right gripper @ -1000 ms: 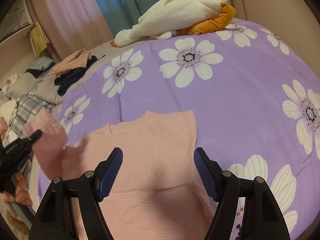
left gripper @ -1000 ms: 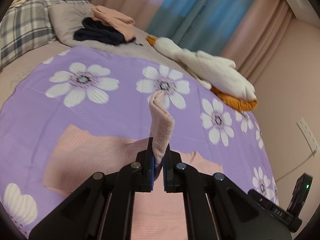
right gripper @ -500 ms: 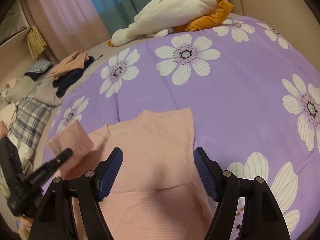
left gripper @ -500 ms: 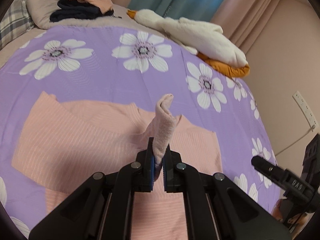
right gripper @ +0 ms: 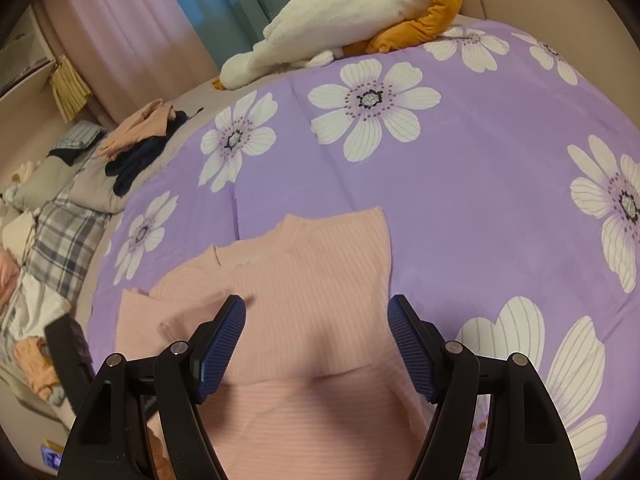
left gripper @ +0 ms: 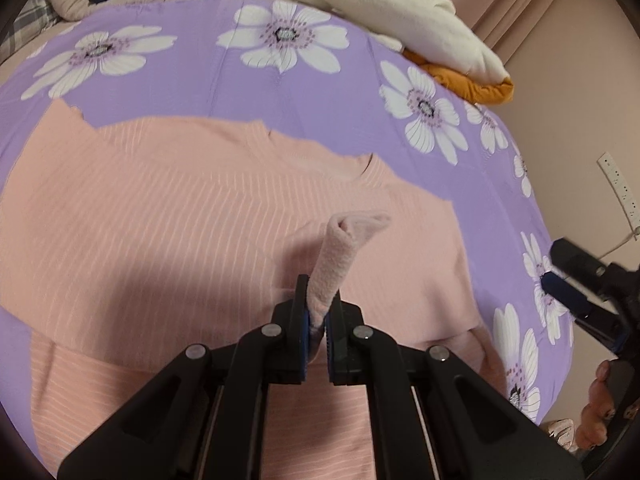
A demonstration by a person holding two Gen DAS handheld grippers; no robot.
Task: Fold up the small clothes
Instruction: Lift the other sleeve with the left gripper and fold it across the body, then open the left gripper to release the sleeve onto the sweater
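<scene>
A home bedroom: a bed under a purple flowered bedspread [right gripper: 480,184], pillows [right gripper: 60,184] and drawn curtains [right gripper: 132,36].

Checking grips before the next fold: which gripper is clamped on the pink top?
The left gripper: shut on a rolled edge of the pink top. The right gripper hangs open above it.

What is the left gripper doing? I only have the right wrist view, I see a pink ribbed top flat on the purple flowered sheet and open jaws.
Observer: The left gripper is shut on a bunched pink sleeve of the pink ribbed top, which sticks up past its fingers.
Operator: Sleeve folded over yet?
Observer: Not laid down. It is held above the body of the top, near the middle.
Operator: Does the left view see my gripper?
Observer: Yes, the right gripper shows at its right edge, over the purple flowered sheet, with nothing between its blue pads.
</scene>
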